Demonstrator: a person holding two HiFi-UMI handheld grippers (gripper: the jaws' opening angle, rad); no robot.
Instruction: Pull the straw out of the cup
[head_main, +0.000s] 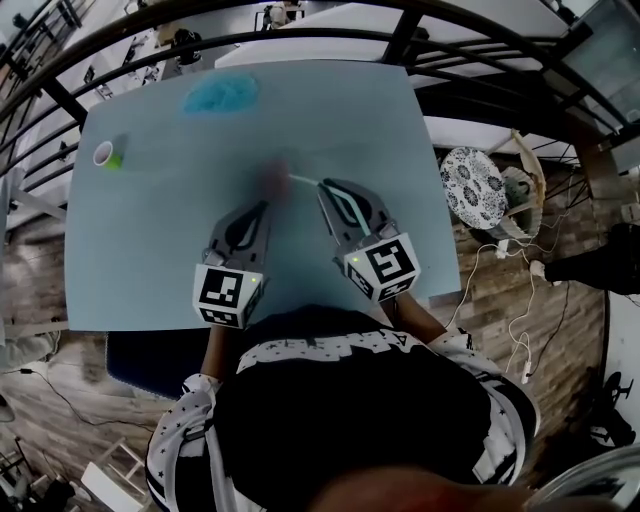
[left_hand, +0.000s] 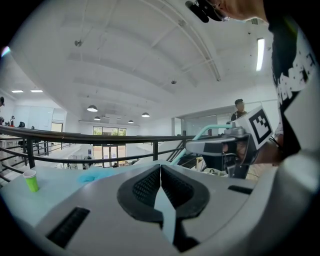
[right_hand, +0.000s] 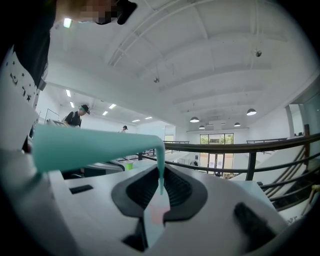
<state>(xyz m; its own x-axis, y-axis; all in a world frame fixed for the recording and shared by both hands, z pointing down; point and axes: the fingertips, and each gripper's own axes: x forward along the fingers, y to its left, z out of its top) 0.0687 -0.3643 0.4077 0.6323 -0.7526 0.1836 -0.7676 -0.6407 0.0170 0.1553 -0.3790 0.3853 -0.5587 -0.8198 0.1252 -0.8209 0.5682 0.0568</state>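
Low centre, the left gripper (head_main: 264, 207) is clenching nothing; beside it the right gripper (head_main: 326, 188) is pinching the straw (head_main: 303, 180), which is pointing at the blurred shape mid-frame, probably the cup (head_main: 275, 180). Light and crushable, it is likely best gripped gently, near its bend.

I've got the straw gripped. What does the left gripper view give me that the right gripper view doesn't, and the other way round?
Left gripper view only: the blue cloth on the table, the left gripper with its jaws together on nothing, and the right gripper seen from outside.
Right gripper view only: the right gripper's own jaws closed on the thin end of the straw.
Both: the straw, the small green cup and the black railing.
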